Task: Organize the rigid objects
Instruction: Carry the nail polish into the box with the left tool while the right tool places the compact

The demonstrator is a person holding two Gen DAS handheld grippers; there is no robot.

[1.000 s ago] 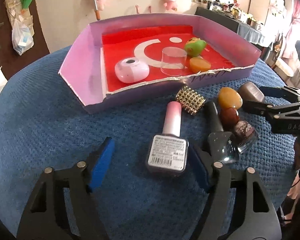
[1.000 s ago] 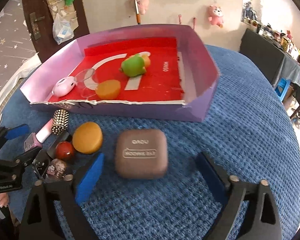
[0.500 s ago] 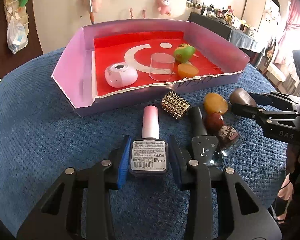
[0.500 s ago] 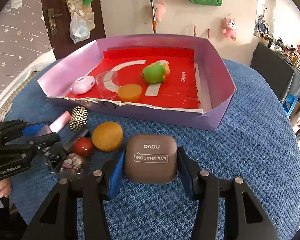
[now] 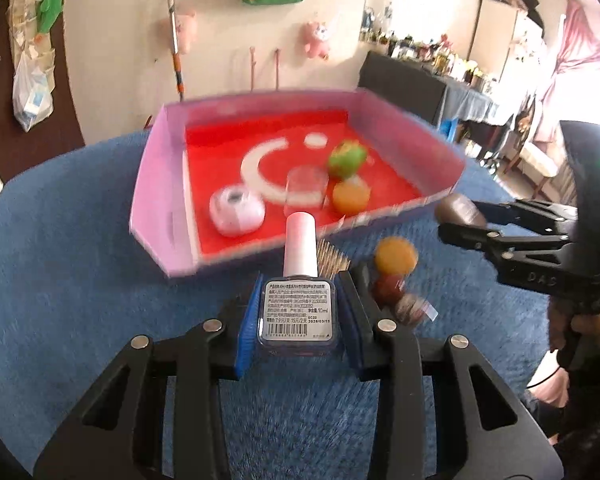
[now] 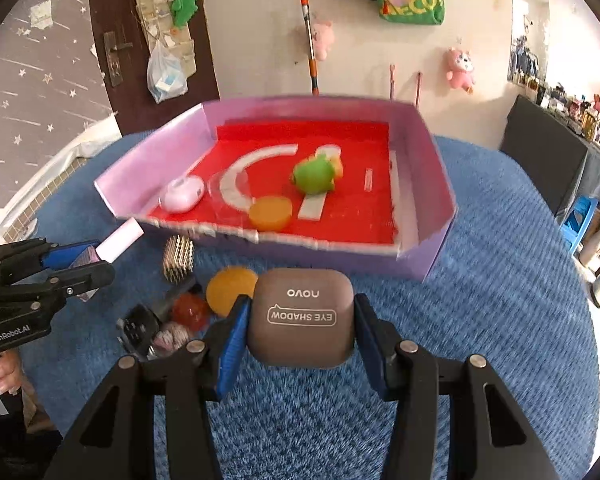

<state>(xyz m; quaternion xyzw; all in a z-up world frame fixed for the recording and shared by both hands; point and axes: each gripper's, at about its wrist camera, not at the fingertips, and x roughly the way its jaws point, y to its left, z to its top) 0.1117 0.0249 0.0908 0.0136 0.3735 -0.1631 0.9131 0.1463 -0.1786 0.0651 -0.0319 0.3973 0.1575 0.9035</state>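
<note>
Looking along both sets of fingers, I see the pink-walled tray (image 6: 428, 148) sitting ahead on the blue textured cloth (image 6: 500, 240), its torn front edge low and its red floor bare toward the right wall. A wide stretch of cloth lies open to the right of the tray; on the left, loose items crowd the ground before its front edge. My left gripper (image 5: 298, 316) is clamped on the nail polish bottle (image 5: 299, 312), blue pads pressing its square glass body, printed label facing the camera, smooth pink cap pointing at the tray. My right gripper (image 6: 300, 320) is closed around the eye shadow case (image 6: 302, 316), a matte brown rounded square with white lettering, held near the tray's front wall. Inside the tray sit a green toy (image 6: 314, 176), an orange disc (image 6: 270, 212), a clear cup (image 5: 306, 190) and a white rounded gadget (image 6: 182, 194). Left on the cloth are an orange stone (image 6: 230, 288), a red stone (image 6: 190, 308), a gold studded piece (image 6: 178, 256) and a dark bottle (image 6: 138, 328), all clustered close together.
</note>
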